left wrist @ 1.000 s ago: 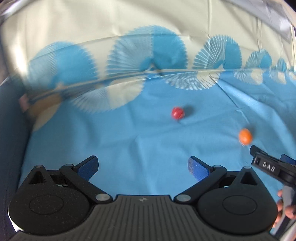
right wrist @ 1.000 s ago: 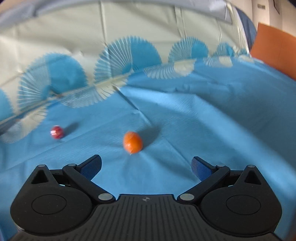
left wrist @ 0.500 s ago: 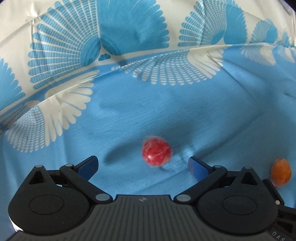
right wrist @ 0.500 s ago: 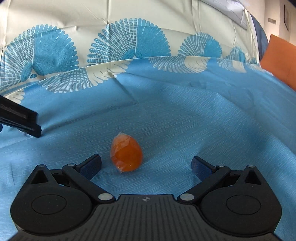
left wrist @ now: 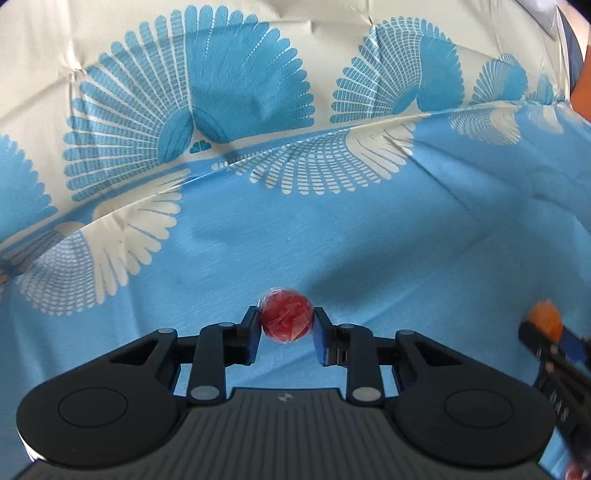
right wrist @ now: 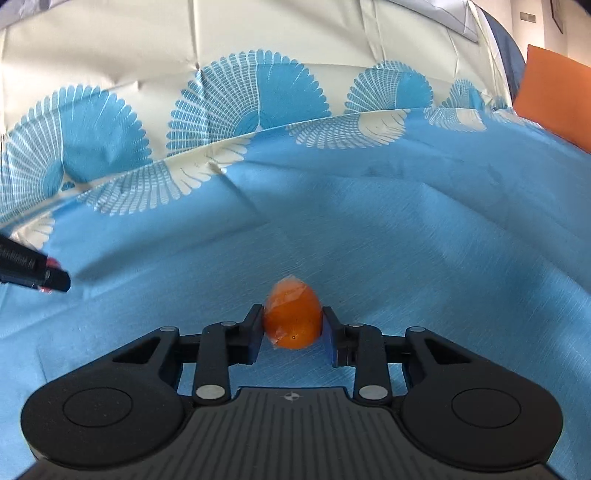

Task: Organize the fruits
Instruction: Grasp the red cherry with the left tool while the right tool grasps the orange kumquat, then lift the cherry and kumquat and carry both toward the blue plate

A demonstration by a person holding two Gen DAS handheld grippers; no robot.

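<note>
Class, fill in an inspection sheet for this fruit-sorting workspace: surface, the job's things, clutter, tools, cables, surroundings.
Surface: blue cloth with white fan pattern, creased.
Job's things: red fruit and orange fruit, both in clear wrap.
Clutter: nothing seen.
Tools: left tool shut on red fruit; right tool shut on orange fruit. Whether either fruit is off the cloth cannot be told.
Cables: nothing seen.
Surroundings: cream cloth hanging behind; orange cushion at far right.

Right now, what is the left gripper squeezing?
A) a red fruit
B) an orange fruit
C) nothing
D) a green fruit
A: in the left wrist view, the left gripper has both fingers pressed against the sides of the red fruit.
</note>
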